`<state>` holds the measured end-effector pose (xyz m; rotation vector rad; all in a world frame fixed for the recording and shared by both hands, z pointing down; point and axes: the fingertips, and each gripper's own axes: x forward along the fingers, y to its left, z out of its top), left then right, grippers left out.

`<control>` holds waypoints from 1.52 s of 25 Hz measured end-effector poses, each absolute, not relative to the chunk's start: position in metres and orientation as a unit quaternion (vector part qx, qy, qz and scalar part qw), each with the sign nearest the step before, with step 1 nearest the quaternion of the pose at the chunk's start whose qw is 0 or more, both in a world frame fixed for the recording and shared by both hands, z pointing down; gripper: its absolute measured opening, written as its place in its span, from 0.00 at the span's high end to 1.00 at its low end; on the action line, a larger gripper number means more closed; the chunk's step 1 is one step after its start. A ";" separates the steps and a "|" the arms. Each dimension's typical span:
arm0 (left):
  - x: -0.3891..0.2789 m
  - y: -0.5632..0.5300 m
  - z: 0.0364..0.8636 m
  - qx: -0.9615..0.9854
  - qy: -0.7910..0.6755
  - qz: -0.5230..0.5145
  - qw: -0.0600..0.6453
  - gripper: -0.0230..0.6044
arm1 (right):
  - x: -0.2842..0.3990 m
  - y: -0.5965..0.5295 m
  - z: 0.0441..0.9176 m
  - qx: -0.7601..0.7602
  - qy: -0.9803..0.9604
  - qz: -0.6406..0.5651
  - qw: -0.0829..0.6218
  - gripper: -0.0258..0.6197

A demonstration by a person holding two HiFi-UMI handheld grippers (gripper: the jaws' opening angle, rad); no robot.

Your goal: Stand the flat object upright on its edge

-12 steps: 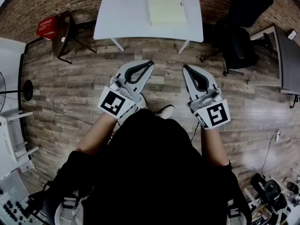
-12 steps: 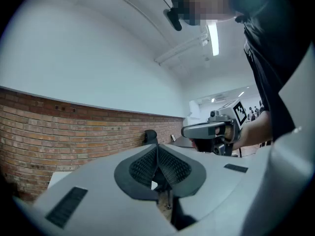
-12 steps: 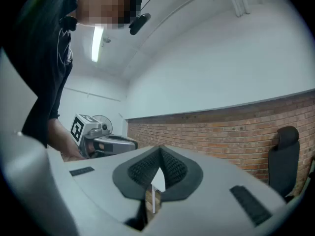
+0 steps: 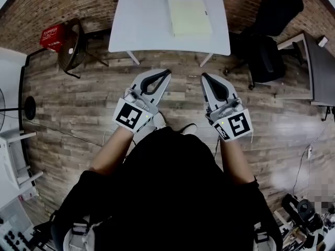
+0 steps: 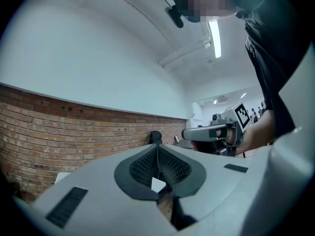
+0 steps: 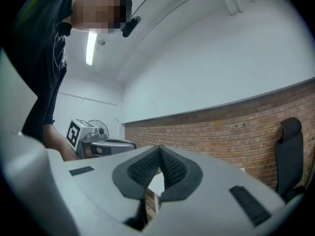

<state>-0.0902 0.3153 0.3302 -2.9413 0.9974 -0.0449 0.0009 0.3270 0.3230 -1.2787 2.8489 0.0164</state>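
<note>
A pale yellow flat pad (image 4: pixel 189 16) lies flat on the white table (image 4: pixel 141 30) at the top of the head view. Both grippers hang in the air well short of the table, over the wooden floor, pointing toward it. My left gripper (image 4: pixel 167 71) is shut with nothing between its jaws; in its own view the black pads (image 5: pixel 170 165) meet at the tip. My right gripper (image 4: pixel 203 76) is shut and empty too, its pads (image 6: pixel 170 166) closed together. Each gripper shows in the other's view, the right gripper (image 5: pixel 216 132) and the left gripper (image 6: pixel 101 144).
A black office chair (image 4: pixel 269 41) stands right of the table, with a dark desk (image 4: pixel 319 67) beyond it. A red box (image 4: pixel 51 34) and a black stand (image 4: pixel 73 46) sit left of the table. A brick wall (image 6: pixel 236 132) runs behind the table.
Both grippers and the head view have shifted slightly toward the table; the table sits a little lower in the picture. The jaws stay shut.
</note>
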 end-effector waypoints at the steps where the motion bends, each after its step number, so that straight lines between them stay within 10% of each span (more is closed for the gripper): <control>1: -0.095 0.311 0.331 -0.946 0.322 -0.013 0.018 0.93 | -0.005 0.322 0.326 -0.411 0.912 0.004 0.006 0.95; 18: -0.153 0.250 0.343 -0.957 0.291 0.006 0.013 0.93 | -0.074 0.266 0.346 -0.427 0.904 -0.003 -0.023 0.95; 38: -0.098 0.129 0.356 -0.944 0.326 -0.047 0.001 0.93 | 0.001 0.134 0.366 -0.419 0.907 -0.014 -0.033 0.95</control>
